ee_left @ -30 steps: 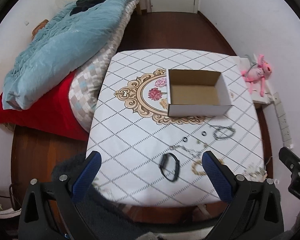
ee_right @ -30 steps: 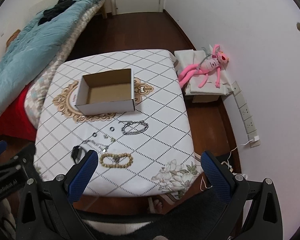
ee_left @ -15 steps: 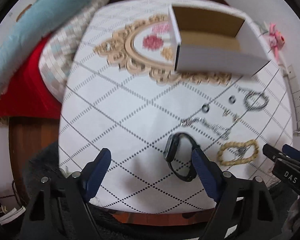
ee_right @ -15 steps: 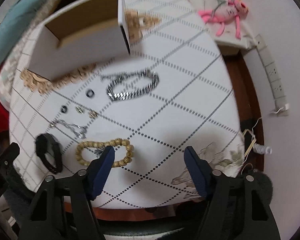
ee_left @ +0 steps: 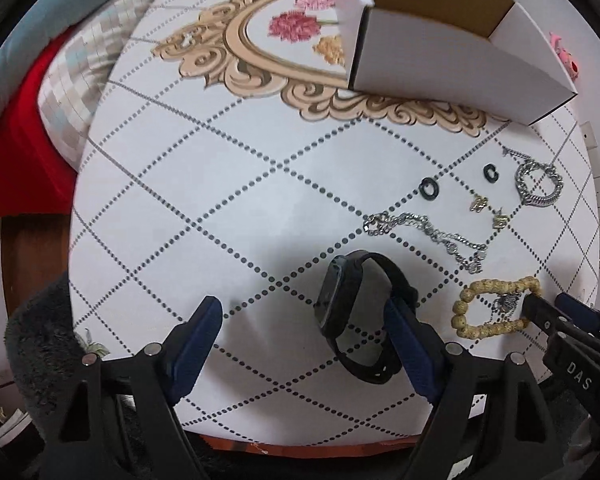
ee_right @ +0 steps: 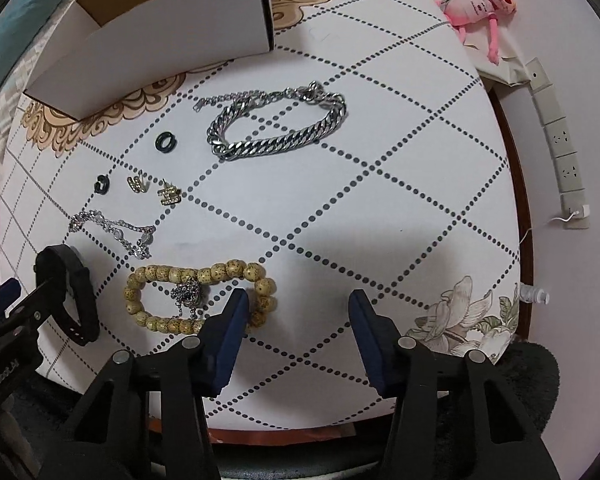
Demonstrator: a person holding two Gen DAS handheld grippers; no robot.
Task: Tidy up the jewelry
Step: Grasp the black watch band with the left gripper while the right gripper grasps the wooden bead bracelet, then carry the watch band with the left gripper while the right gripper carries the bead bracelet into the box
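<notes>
Lying on the patterned tablecloth (ee_left: 220,184), black watch (ee_left: 352,312) beside left gripper (ee_left: 306,330), jaws wide, nothing clamped, right gripper (ee_right: 296,322) jaws closing, empty, left finger over beaded bracelet (ee_right: 168,280), two black rings, two gold earrings, two silver chains, one open box (ee_right: 160,36).

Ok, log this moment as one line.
left gripper: open beside black watch | right gripper: closing, nothing between pads, beside bead bracelet | box: no jewelry seen inside

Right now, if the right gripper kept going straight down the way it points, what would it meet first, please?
Probably the bare tablecloth. The right gripper is closing with nothing between its jaws; its left finger sits at the wooden bead bracelet, so that pad may catch the beads first.
</notes>
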